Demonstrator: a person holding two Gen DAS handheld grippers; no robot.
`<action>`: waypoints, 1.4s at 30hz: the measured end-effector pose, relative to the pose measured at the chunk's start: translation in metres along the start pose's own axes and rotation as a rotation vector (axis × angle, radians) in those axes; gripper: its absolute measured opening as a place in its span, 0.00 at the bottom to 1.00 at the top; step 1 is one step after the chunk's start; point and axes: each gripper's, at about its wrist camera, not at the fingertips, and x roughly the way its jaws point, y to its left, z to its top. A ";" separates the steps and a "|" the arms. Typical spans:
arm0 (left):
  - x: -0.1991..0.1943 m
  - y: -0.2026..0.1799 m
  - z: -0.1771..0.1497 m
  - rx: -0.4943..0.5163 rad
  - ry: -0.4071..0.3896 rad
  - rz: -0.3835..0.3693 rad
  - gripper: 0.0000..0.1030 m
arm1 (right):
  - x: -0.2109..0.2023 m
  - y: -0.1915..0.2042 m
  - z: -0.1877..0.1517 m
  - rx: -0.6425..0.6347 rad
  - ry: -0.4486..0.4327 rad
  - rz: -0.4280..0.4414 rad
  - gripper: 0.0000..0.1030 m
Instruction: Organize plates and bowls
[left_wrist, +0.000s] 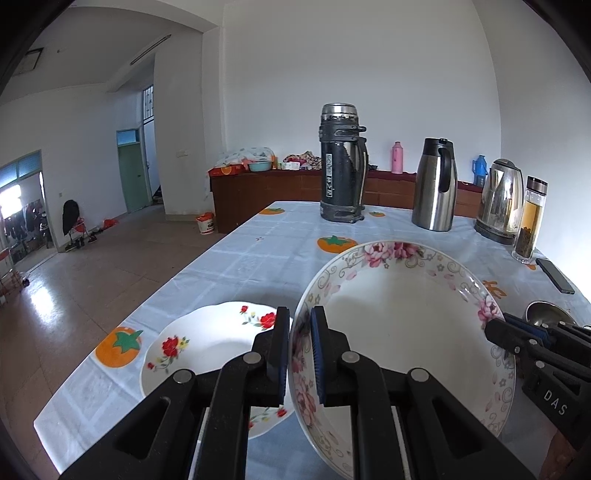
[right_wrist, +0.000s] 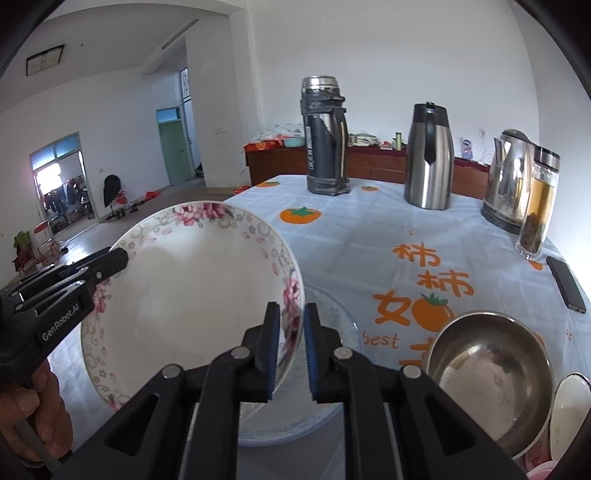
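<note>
Left wrist view: the left gripper (left_wrist: 300, 347) is clenched on the left rim of the pink-flowered plate (left_wrist: 406, 332), held tilted above the tablecloth (left_wrist: 240, 266); a red-flowered plate (left_wrist: 199, 347) lies flat just beside it.

Right wrist view: the right gripper (right_wrist: 291, 343) is clamped on the same plate's right rim; a clear glass dish (right_wrist: 332, 325) sits beneath, a steel bowl (right_wrist: 491, 376) nearby.

Both tilted slightly downward, the left hand-held gripper (left_wrist: 300, 343) and right hand-held gripper (right_wrist: 291, 338) each clamp a rim
</note>
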 end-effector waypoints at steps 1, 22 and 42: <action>0.003 -0.002 0.001 0.004 0.002 -0.003 0.12 | 0.002 -0.002 0.000 0.004 0.003 -0.006 0.13; 0.031 -0.020 0.002 0.002 0.043 -0.060 0.13 | 0.011 -0.019 -0.005 0.027 0.023 -0.098 0.13; 0.046 -0.029 -0.003 0.018 0.075 -0.061 0.14 | 0.017 -0.024 -0.006 0.033 0.037 -0.131 0.13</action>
